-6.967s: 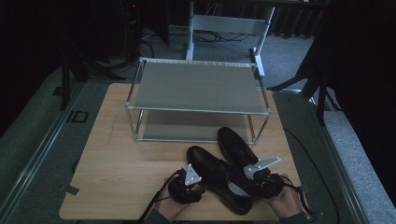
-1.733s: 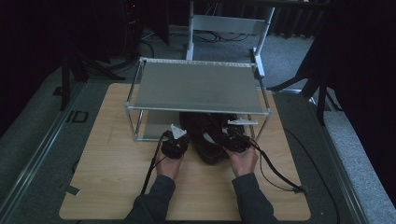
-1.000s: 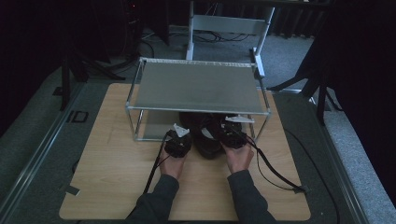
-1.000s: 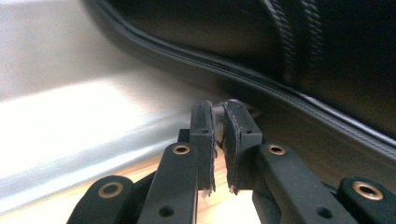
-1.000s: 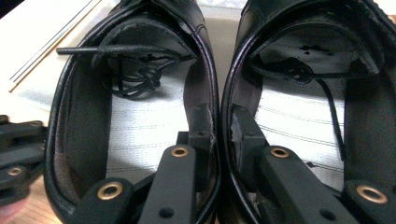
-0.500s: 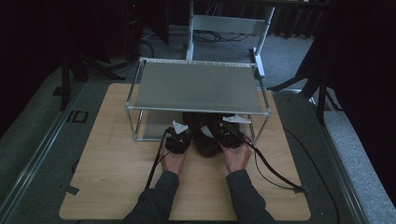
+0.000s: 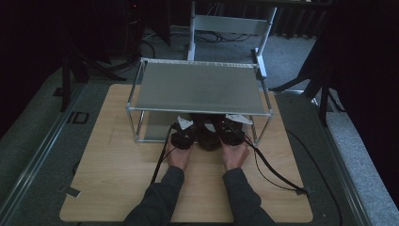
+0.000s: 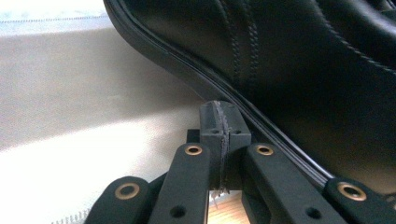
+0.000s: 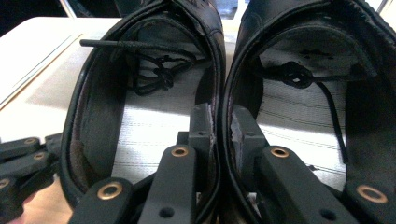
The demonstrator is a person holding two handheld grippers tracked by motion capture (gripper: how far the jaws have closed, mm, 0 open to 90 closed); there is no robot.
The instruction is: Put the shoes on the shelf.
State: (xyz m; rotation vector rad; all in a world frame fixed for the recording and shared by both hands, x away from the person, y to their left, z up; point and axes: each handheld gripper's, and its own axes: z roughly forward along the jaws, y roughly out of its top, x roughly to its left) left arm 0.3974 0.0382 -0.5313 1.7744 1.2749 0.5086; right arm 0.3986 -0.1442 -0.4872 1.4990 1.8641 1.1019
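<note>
Two black shoes (image 9: 219, 70) pinched together by right gripper (image 9: 220, 126), left gripper (image 8: 219, 123) pressed together beside sole

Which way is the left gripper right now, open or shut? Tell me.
Shut. In the left gripper view the left gripper's two jaws meet with no gap, gripping nothing, their tips against the black shoe's sole edge.

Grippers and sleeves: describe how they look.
Both the left gripper and right gripper are black, each with a pale plate on top and a black cable trailing back. Jaw links carry brass-ringed holes. The sleeves are dark grey.
</note>
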